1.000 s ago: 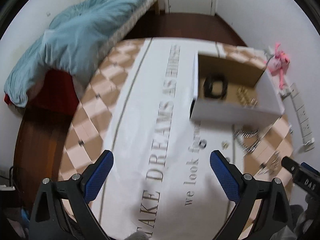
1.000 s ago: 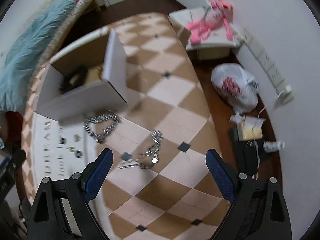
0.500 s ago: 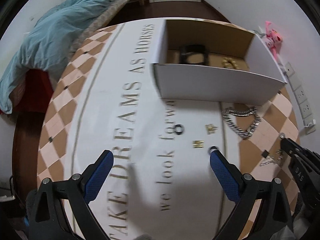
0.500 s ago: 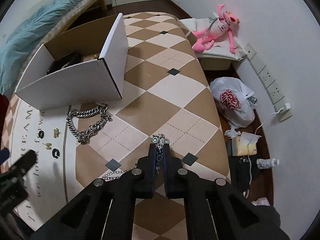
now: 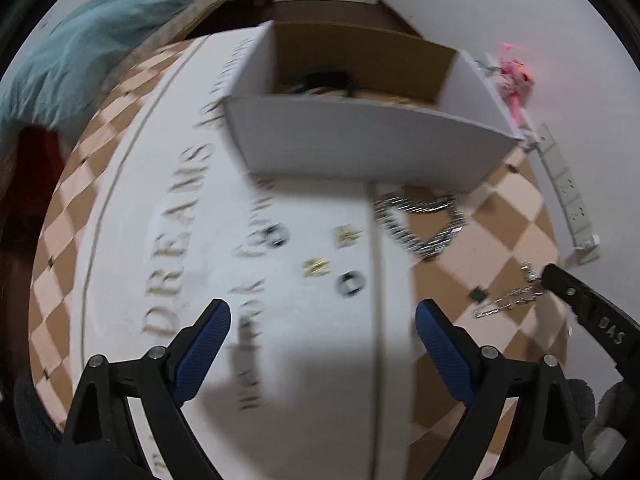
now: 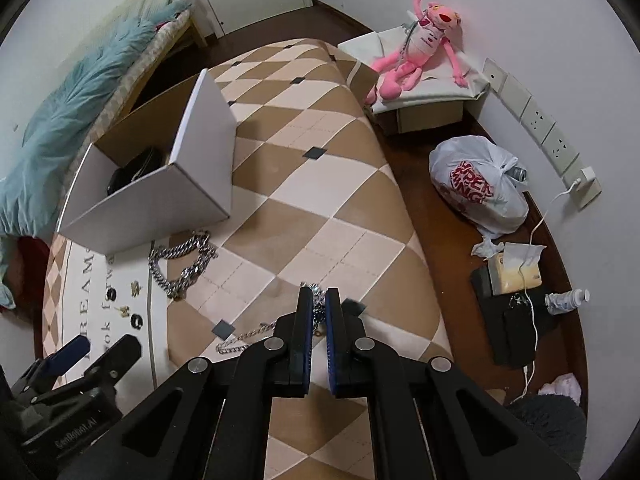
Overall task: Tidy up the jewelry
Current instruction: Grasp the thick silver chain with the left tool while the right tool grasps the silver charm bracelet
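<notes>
On the far left lies a blue blanket (image 6: 76, 120) on a bed. Next comes the white box (image 6: 160, 196), open on top, with a dark thing inside it. It sits on a table with a brown and cream checked cloth (image 6: 320, 200).

In front of the box lies a thick silver chain (image 6: 182, 264). Beside it, on the white part with letters, are two small black rings (image 5: 350, 283) and two little gold bits (image 5: 316, 267).

The left gripper (image 5: 322, 334) hangs over the white part with its blue fingers wide apart and nothing between them.

The right gripper (image 6: 316, 300) is squeezed together on a thin silver chain (image 6: 244, 338) that lies on the cloth.

Far right, a pink toy (image 6: 420, 52) sits by the wall.
</notes>
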